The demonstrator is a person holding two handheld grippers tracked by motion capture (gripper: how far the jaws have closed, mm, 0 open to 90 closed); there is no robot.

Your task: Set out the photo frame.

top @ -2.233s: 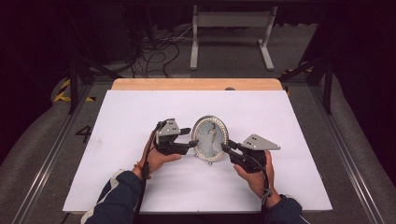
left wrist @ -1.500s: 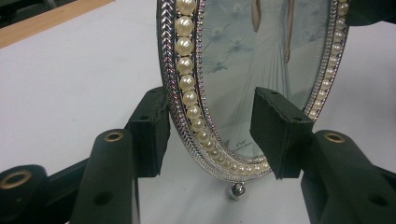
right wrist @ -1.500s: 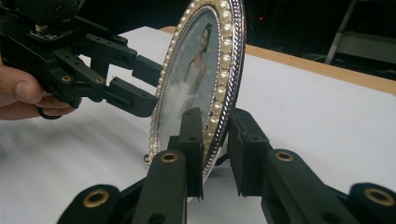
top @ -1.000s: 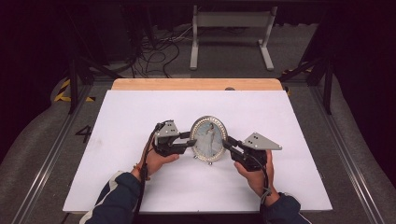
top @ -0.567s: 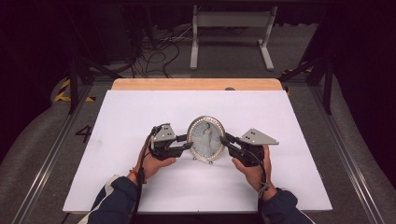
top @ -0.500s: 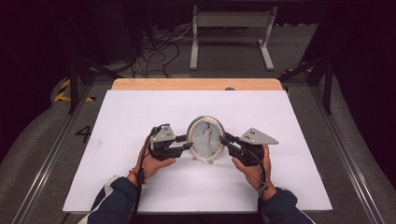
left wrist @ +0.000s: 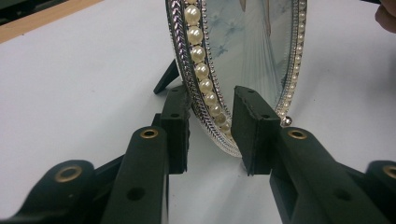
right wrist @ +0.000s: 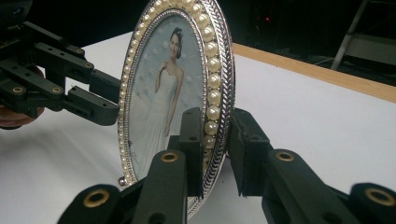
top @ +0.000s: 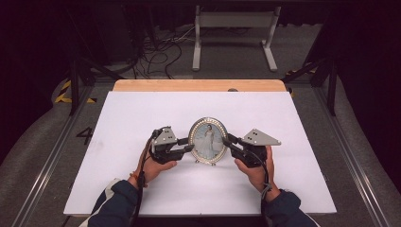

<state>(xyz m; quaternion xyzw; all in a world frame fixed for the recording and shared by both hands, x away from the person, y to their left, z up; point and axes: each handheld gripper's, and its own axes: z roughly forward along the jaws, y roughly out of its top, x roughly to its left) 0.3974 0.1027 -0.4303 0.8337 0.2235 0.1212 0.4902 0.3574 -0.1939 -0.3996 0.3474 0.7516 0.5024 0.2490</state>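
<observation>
An oval picture frame (top: 208, 141) stands upright near the middle of a white worktop (top: 123, 123), facing the person seated at the near edge. Its silver rim is set with a ring of pearl beads, and it holds a photograph of a figure in a long white dress. A dark prop leg (left wrist: 167, 77) shows behind it in the left gripper view, angled down to the worktop, and small ball feet sit under the lower rim.

The person holds a gripper in each hand and has one on either side of the frame, as if steadying it while it is stood on its prop. The left gripper (top: 185, 148) reaches in from the frame's left edge. Its jaws straddle the lower rim, one in front of the glass and one behind; they have just been closing, yet a narrow gap is visible on both sides, so they do not appear to be pressing the frame. The right gripper (top: 229, 141) meets the opposite edge. In the right gripper view its jaws sit tight on the beaded rim, front and back, and seem to have hold of it.

Holding both edges low down likely keeps the frame from tipping.
</observation>
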